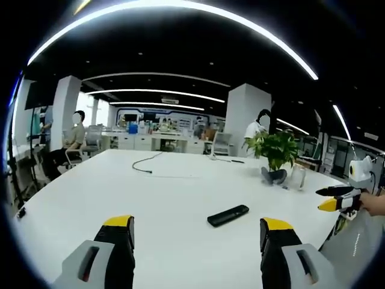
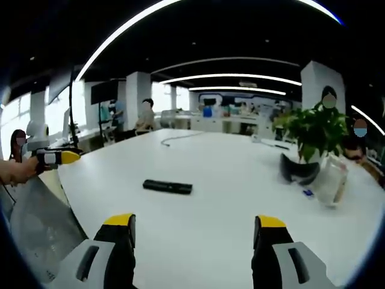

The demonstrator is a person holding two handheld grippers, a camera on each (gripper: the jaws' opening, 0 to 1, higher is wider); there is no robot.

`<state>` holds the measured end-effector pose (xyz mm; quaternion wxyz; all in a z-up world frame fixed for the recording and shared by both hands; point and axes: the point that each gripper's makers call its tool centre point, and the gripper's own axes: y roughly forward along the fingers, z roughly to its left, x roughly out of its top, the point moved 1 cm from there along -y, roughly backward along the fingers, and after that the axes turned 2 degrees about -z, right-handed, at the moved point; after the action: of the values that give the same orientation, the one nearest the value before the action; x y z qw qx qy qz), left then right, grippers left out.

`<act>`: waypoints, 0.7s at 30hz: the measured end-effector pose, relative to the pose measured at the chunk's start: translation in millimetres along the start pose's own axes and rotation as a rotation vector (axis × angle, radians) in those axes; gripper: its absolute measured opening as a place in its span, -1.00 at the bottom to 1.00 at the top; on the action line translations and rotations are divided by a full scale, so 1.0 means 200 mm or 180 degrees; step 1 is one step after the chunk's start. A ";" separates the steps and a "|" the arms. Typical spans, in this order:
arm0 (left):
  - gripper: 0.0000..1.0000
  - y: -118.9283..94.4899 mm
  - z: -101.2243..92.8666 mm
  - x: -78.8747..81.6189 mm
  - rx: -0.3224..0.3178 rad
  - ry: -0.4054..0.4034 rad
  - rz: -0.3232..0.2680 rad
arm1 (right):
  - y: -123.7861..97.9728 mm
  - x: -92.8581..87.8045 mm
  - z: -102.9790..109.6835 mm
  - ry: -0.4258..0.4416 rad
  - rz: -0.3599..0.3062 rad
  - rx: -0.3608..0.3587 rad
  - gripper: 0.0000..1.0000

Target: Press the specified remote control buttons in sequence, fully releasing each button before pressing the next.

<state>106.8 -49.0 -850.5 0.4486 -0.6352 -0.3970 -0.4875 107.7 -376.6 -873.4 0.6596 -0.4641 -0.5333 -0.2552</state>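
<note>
Plainly seen in the left gripper view: left gripper with yellow-tipped jaws spread wide apart, nothing between them, raised above a broad white table. Lay flat on that table ahead of the jaws, slightly toward the right one and apart from both, a black remote control, angled with its far end up to the right. Came in at the right edge of the same view, right gripper, held by a hand, jaws close together there, though whether fully closed could not be told. Stood farther back on the table a potted plant, a clear jar just beside it, and a thin dark cable trailing near the far edge. Shown in the right gripper view: right gripper likewise open, jaws wide and empty, above the table. Rested well ahead of its left jaw the remote control, lying crosswise, untouched. Appeared at the left edge the left gripper in a hand. Stood to the right the potted plant and the jar. Sat people at desks beyond.
</note>
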 end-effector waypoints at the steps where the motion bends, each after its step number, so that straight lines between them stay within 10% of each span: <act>1: 0.78 0.00 0.00 0.00 -0.0003 0.0002 0.0009 | 0.00 0.00 0.00 -0.0002 -0.0004 -0.0001 0.58; 21: 0.77 -0.01 -0.01 -0.01 0.0008 0.0032 0.0015 | -0.01 0.01 -0.01 -0.0030 -0.0061 -0.0006 0.57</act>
<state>104.8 -49.7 -851.9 0.4525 -0.6331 -0.3939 -0.4891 108.0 -379.3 -871.7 0.6541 -0.4608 -0.5407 -0.2598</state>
